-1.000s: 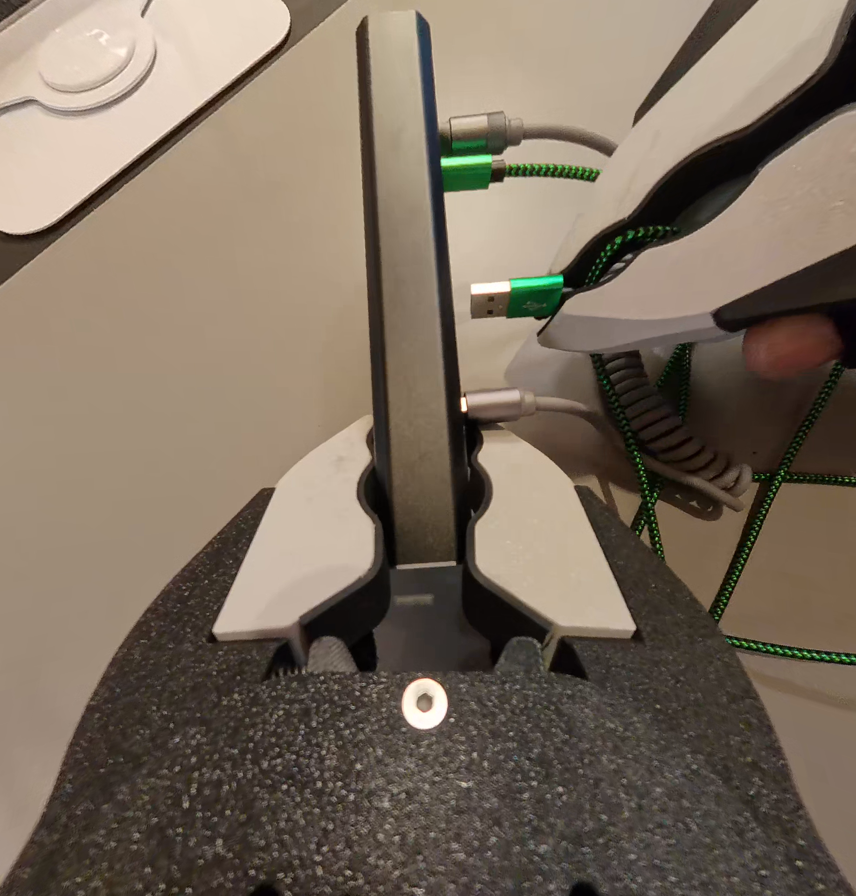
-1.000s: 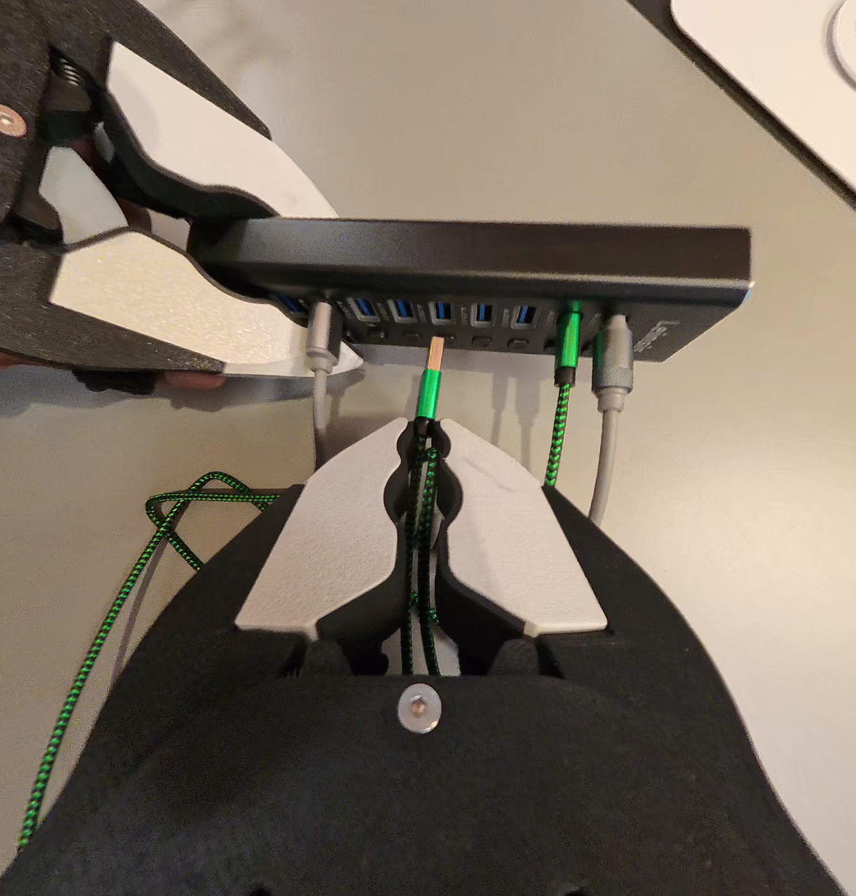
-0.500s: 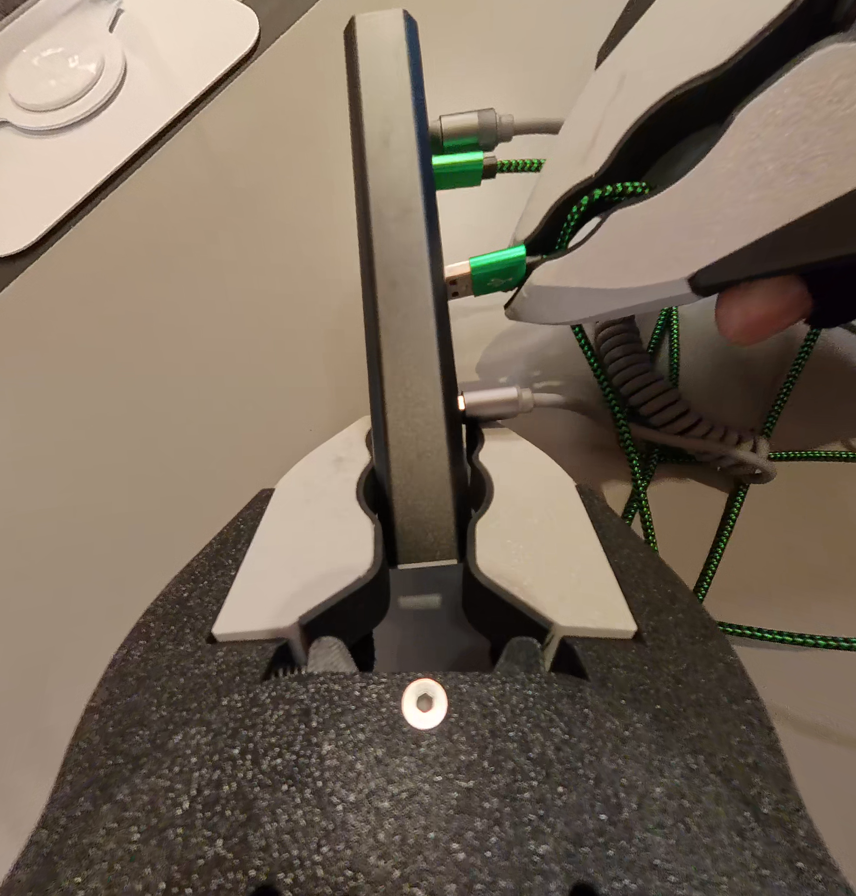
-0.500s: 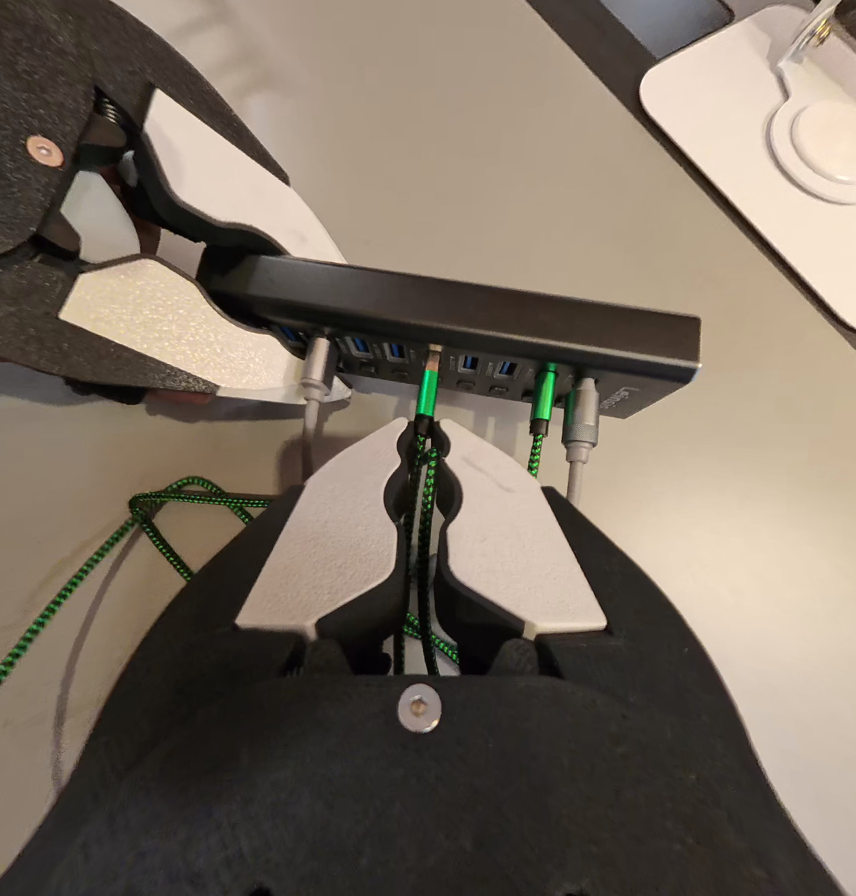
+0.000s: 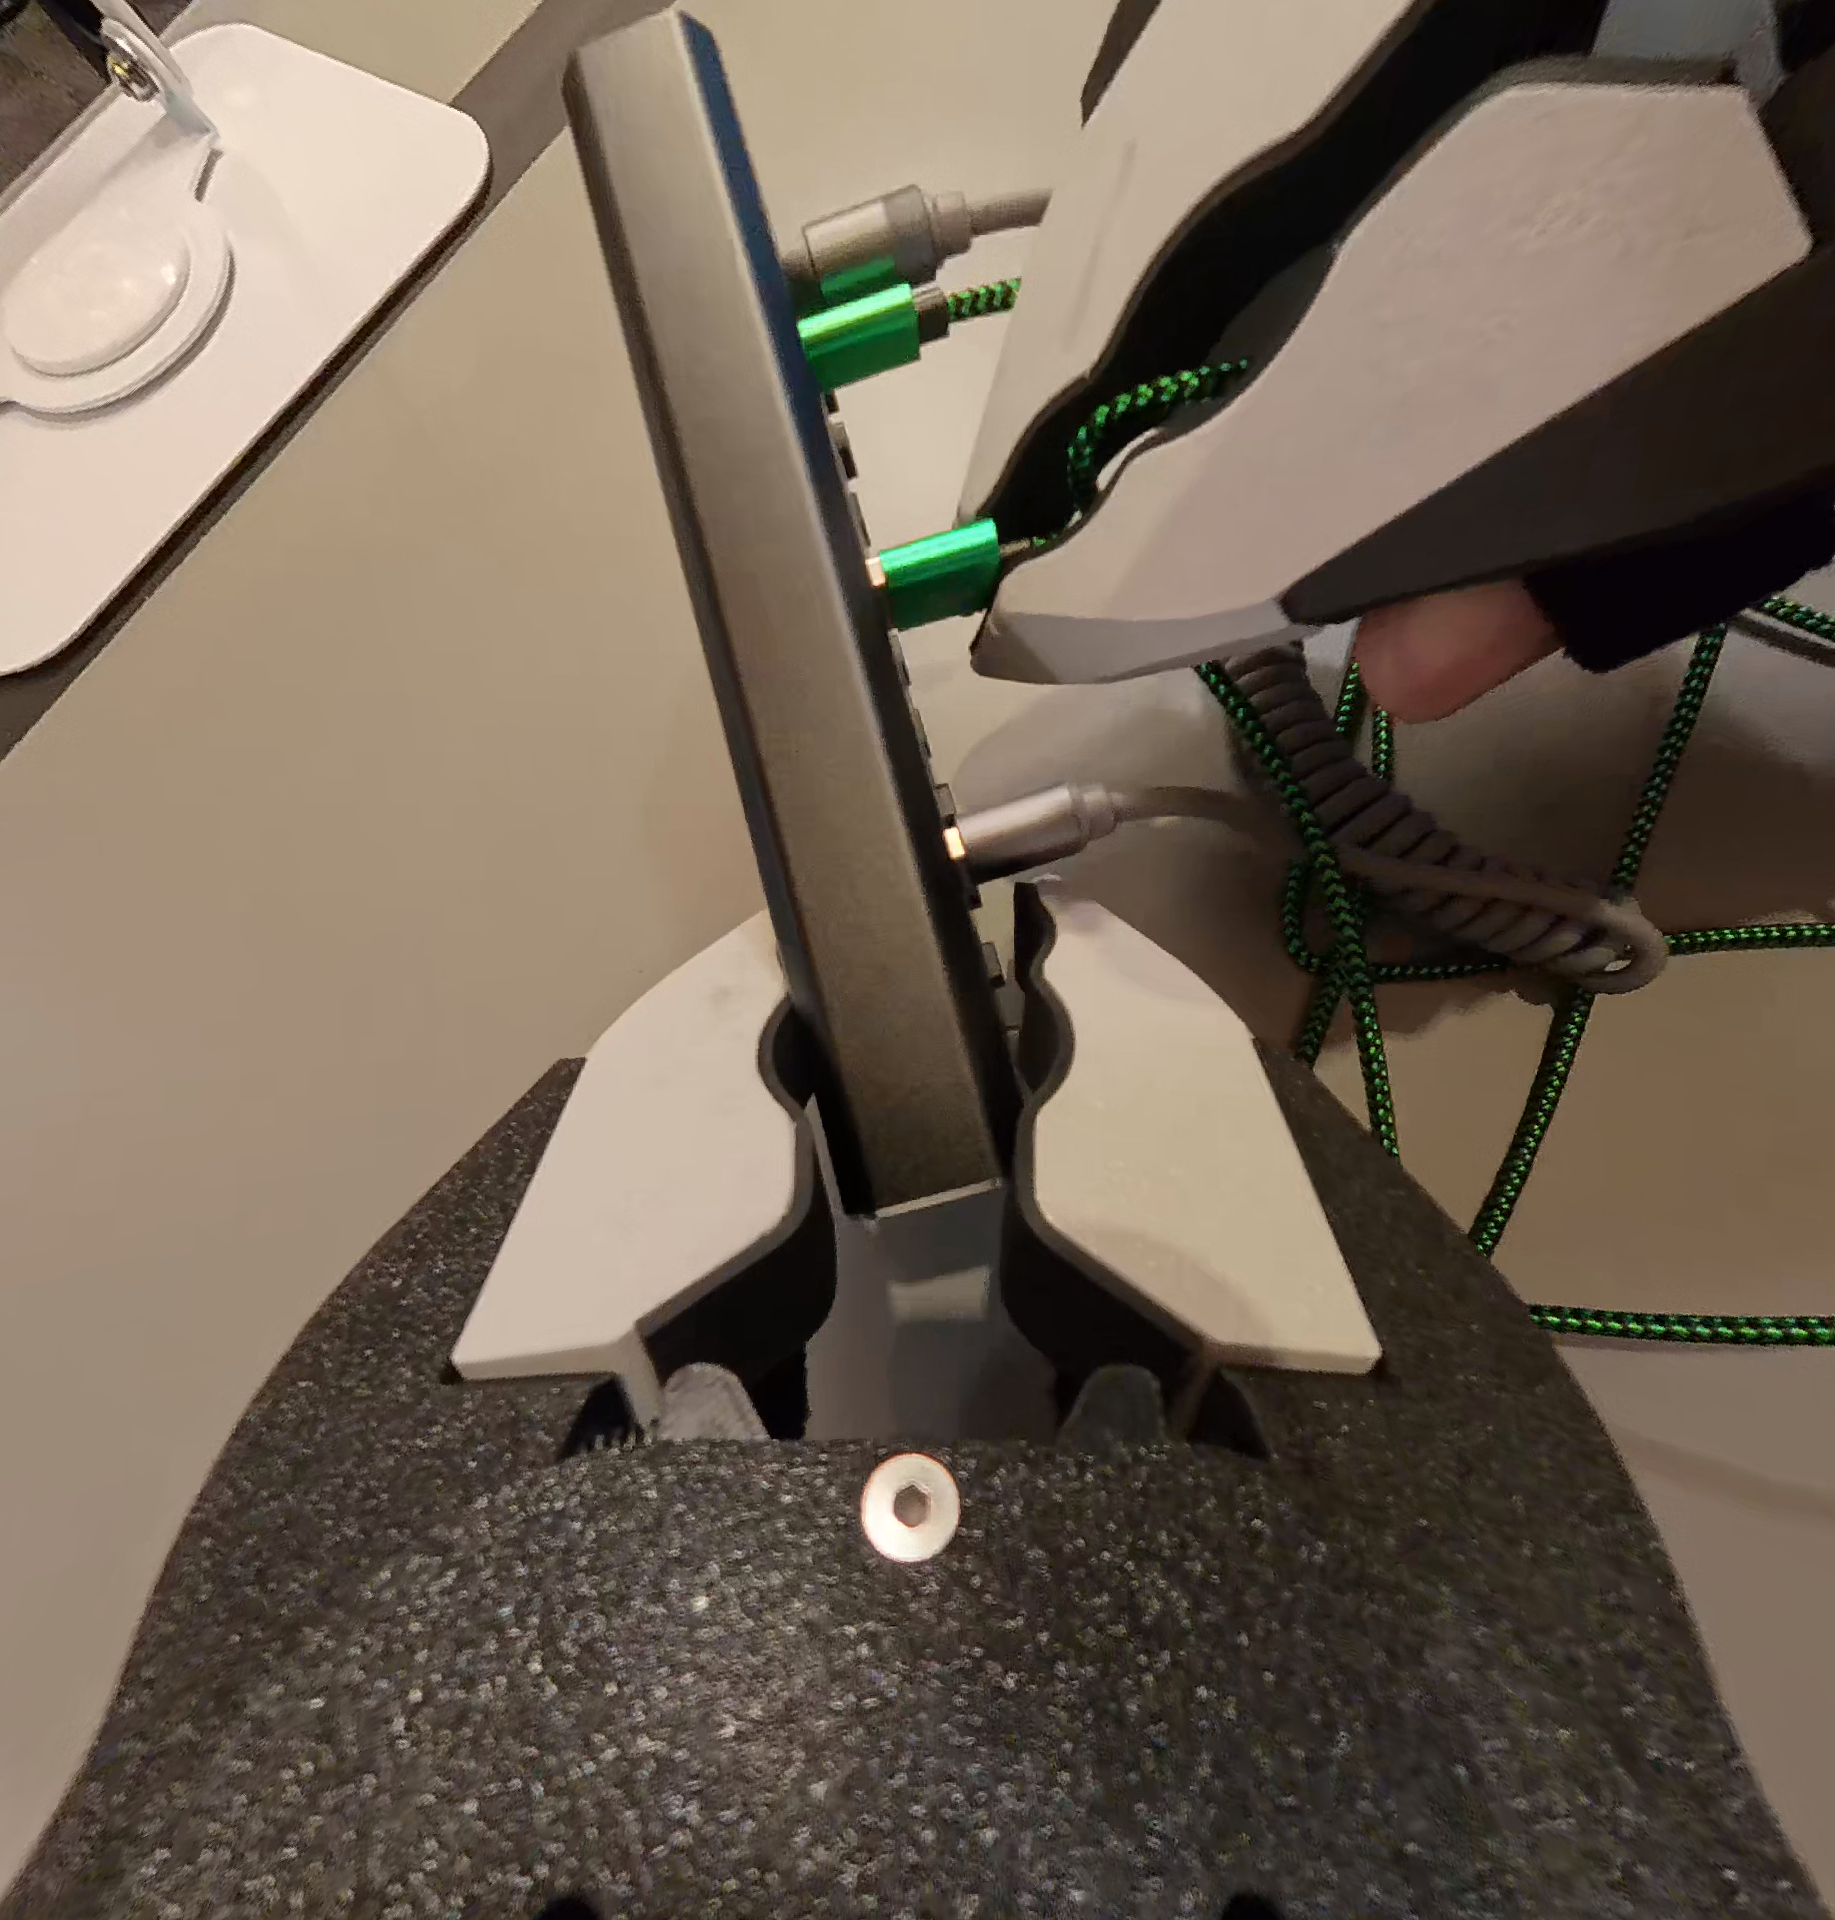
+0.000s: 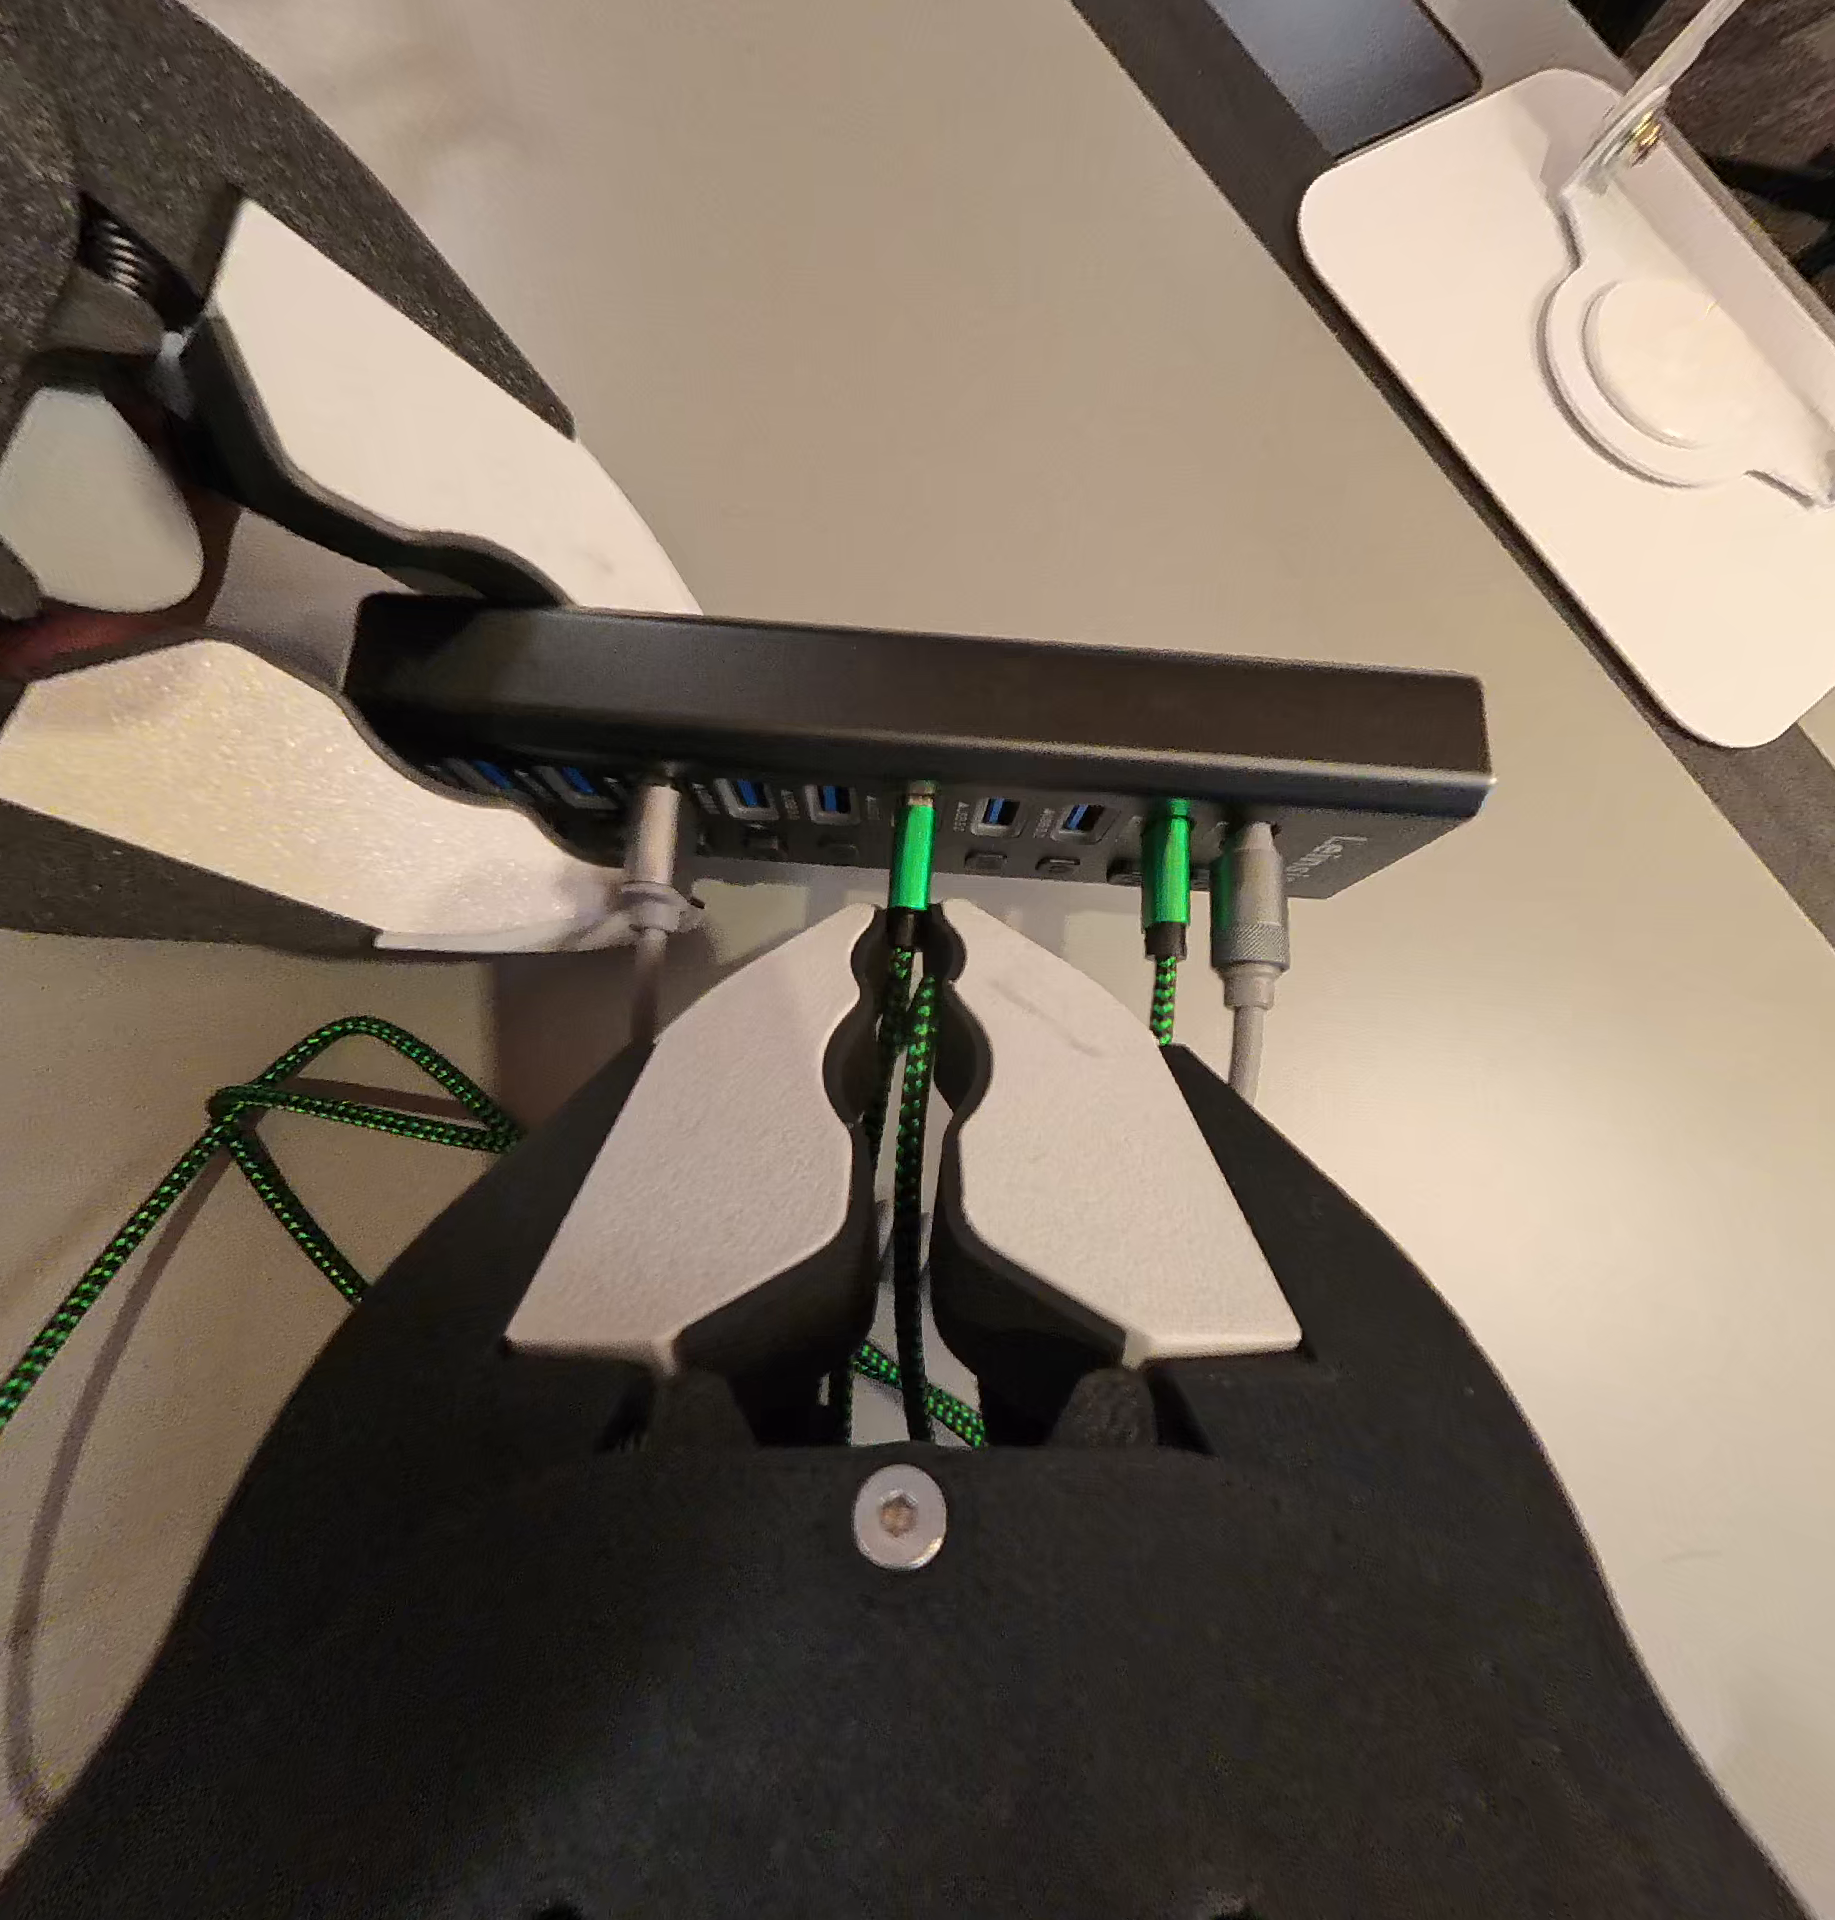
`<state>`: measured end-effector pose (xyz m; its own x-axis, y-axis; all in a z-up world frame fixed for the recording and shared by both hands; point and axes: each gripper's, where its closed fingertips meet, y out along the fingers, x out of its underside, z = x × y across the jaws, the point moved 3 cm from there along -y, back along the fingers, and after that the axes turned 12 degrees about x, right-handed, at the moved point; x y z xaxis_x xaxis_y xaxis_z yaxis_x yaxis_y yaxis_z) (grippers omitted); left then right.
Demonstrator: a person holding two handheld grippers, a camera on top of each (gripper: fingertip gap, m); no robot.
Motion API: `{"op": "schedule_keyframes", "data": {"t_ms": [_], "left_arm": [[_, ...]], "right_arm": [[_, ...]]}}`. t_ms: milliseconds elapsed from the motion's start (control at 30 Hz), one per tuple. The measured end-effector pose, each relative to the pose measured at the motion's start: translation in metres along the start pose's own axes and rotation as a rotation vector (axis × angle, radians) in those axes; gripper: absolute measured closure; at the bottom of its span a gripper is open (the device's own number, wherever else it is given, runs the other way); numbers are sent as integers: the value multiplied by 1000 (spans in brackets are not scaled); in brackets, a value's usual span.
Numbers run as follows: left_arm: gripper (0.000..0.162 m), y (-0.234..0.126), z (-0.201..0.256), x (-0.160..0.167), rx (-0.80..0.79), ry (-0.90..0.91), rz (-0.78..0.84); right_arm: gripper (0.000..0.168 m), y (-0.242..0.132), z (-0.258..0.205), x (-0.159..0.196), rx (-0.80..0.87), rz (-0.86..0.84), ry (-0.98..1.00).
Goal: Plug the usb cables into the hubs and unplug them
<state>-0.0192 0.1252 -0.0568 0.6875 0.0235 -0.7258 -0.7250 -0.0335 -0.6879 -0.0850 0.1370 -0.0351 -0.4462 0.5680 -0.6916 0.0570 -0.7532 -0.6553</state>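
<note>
Between my left gripper's (image 5: 897, 1049) fingers sits the near end of the black USB hub (image 6: 913, 681), pinched on its two broad faces and held on edge above the beige tabletop (image 5: 352, 831). Pale lettering marks the hub's far end by the last port, and I leave it unread. My right gripper (image 6: 905, 925) is pressed together on the green braided cable (image 6: 908, 1091) just behind its green plug (image 5: 939, 585), which is seated in a middle port with only a sliver of metal showing. Another green plug (image 6: 1165, 868) and a grey plug (image 6: 1248, 894) sit side by side in the far ports, and a second grey plug (image 5: 1032, 831) is in near my left fingers. Several blue ports between them are vacant. Most of the port face is hidden from the left wrist view, and the cables' far ends run out of sight. Loose green cable and a coiled grey lead (image 5: 1391, 821) tangle on the table beside the hub. A white flat stand base (image 6: 1619, 416) rests at the table's dark edge, cut off by the picture.
</note>
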Motion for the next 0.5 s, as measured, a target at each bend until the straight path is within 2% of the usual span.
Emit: {"op": "schedule_keyframes", "data": {"t_ms": [167, 267, 367, 500], "left_arm": [[132, -6, -9, -5, 0, -55, 64], [132, -18, -20, -8, -90, 12, 63], [132, -33, -30, -11, -155, 75, 79], [132, -51, -37, -23, -264, 223, 77]], "right_arm": [[162, -4, -2, -2, -46, 58, 15], [147, -19, -2, -5, -68, 118, -12], [143, -40, 6, -12, -88, 203, -21], [142, -72, 39, -32, 13, 373, -65]]}}
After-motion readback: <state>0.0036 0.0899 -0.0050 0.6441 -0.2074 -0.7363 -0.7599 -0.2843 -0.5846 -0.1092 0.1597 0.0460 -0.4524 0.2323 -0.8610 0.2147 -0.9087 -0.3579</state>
